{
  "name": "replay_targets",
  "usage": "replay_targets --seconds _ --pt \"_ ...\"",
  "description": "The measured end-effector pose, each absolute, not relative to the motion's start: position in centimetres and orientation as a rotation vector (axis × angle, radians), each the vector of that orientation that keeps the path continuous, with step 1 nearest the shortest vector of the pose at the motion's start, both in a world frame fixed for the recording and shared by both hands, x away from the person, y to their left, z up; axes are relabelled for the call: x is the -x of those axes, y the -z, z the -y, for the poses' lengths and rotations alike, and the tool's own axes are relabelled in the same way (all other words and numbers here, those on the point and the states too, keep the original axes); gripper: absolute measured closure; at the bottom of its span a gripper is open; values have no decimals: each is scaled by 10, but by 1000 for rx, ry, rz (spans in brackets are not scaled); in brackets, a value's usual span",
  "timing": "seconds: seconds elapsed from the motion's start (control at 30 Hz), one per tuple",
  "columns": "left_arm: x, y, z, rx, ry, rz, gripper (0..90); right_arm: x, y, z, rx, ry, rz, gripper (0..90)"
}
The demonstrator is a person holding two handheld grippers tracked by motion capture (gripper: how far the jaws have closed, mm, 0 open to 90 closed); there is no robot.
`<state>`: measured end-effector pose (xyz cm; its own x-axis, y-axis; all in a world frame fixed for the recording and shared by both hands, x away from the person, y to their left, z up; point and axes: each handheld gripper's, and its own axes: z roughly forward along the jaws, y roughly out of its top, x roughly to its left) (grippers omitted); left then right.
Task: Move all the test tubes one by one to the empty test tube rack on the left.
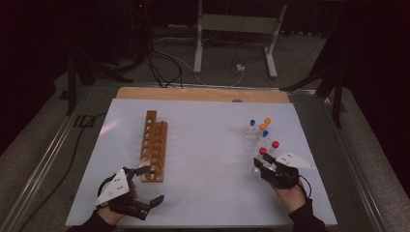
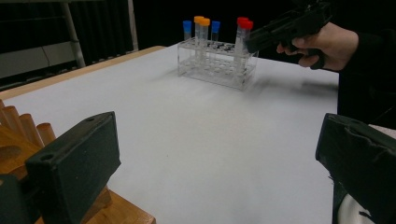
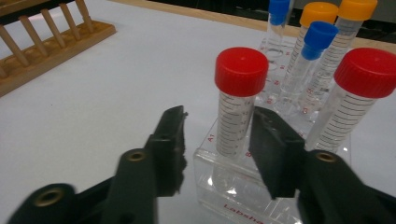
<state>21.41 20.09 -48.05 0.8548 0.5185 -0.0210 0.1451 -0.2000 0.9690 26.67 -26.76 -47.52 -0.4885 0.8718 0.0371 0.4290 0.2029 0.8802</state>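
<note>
A clear plastic tube rack (image 1: 258, 140) stands at the right of the white table and holds several capped tubes with blue, orange and red caps. My right gripper (image 3: 217, 135) reaches to its near corner, one jaw on each side of a red-capped tube (image 3: 240, 74). The right-hand jaw lies against the tube, while a gap shows at the left-hand jaw. A second red-capped tube (image 3: 364, 74) stands beside it. At the front left, my left gripper (image 1: 154, 183) is open and empty, right by the near end of a wooden peg rack (image 1: 153, 145).
The white sheet (image 1: 208, 159) covers the table, with a wooden strip along its far edge. Blue-capped and orange-capped tubes (image 3: 322, 37) fill the clear rack's farther rows. A desk frame and cables sit on the dark floor beyond.
</note>
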Motion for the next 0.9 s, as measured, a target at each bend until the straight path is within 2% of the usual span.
replay_targets --seconds 0.27,0.63,0.9 --pt "-214 480 -201 -1764 -365 -508 6 -274 477 268 -1240 -1200 -2007 732" --pt "-214 480 -201 -1762 -372 -508 6 -273 471 268 -1211 -1190 -1994 748" --pt "-214 480 -200 -1765 -368 -509 6 -270 453 268 -1151 -1201 -1967 749"
